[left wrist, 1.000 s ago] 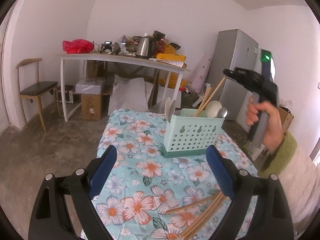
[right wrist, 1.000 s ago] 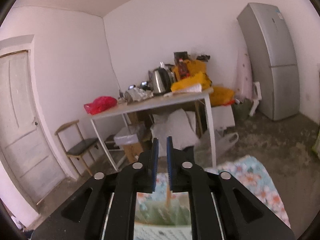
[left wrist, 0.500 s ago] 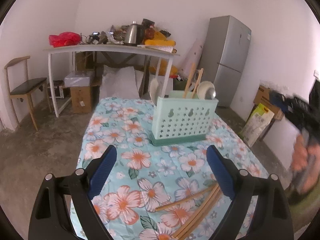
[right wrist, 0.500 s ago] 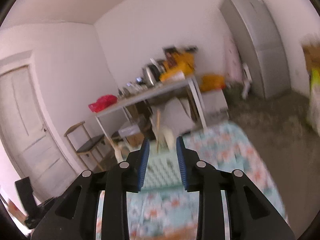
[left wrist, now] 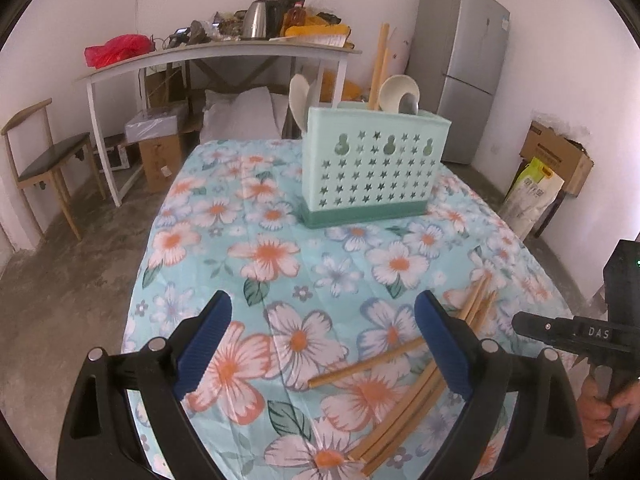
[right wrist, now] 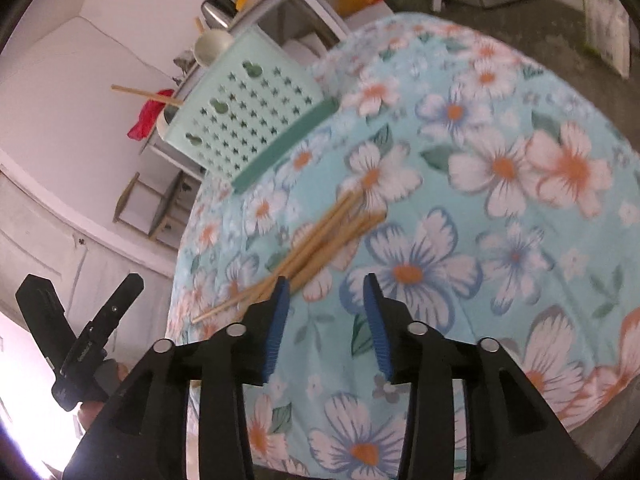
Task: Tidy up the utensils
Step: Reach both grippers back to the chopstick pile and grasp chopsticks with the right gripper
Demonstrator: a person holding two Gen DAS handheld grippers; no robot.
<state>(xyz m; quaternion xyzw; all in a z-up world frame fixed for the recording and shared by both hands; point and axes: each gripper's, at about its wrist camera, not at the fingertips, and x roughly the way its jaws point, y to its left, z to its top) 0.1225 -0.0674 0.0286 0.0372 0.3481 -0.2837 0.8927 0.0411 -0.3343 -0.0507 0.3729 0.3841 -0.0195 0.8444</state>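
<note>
While right hand-held gripper (right wrist: pixel 324 312) hangs empty above the chopsticks (right wrist: pixel 316 240), jaws opening | left hand-held gripper (left wrist: pixel 320 340) wide open, empty | chopsticks loose on counter (right wrist: pixel 520 240), near holder (right wrist: pixel 248 120) | advice: line pads across one stick, lower squarely, close mid-length to avoid scattering the pile.

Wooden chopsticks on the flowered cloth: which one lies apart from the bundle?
The wooden chopstick lying crosswise between the left tongs' blue pads: it angles away alone, its tip pointing left, while the other chopsticks lie side by side in one bundle.
</note>
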